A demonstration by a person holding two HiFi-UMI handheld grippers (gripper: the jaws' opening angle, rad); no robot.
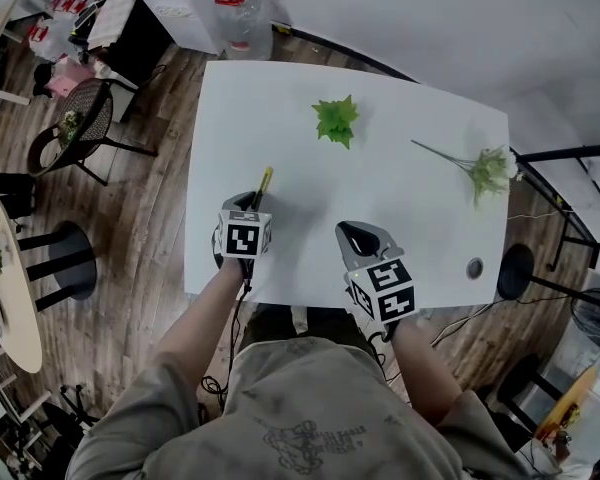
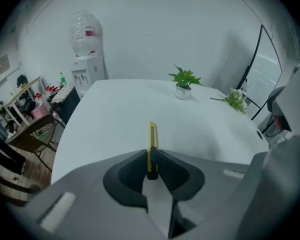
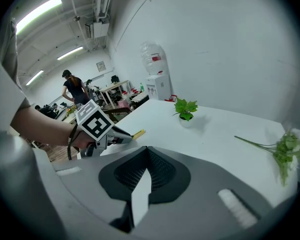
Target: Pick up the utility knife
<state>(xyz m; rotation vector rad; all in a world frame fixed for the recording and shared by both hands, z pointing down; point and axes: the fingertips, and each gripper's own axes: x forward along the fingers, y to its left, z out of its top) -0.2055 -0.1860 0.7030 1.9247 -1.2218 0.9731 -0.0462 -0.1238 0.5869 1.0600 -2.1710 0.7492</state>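
Note:
A yellow utility knife [image 2: 152, 143] sticks forward out of my left gripper [image 2: 151, 170], whose jaws are shut on its rear end. In the head view the knife [image 1: 264, 181] points away over the white table [image 1: 280, 118] from the left gripper [image 1: 246, 208] near the table's front left. My right gripper [image 1: 363, 240] hovers near the front edge at mid-table; its jaws are shut with nothing between them [image 3: 147, 161]. The right gripper view also shows the left gripper [image 3: 121, 137] with the knife's yellow tip [image 3: 138, 133].
A small green potted plant [image 1: 336, 120] stands at the table's far middle. A loose flower sprig [image 1: 478, 168] lies at the far right. A round hole [image 1: 474, 267] sits near the right front corner. A water dispenser [image 2: 86, 59] and chairs stand past the table's left.

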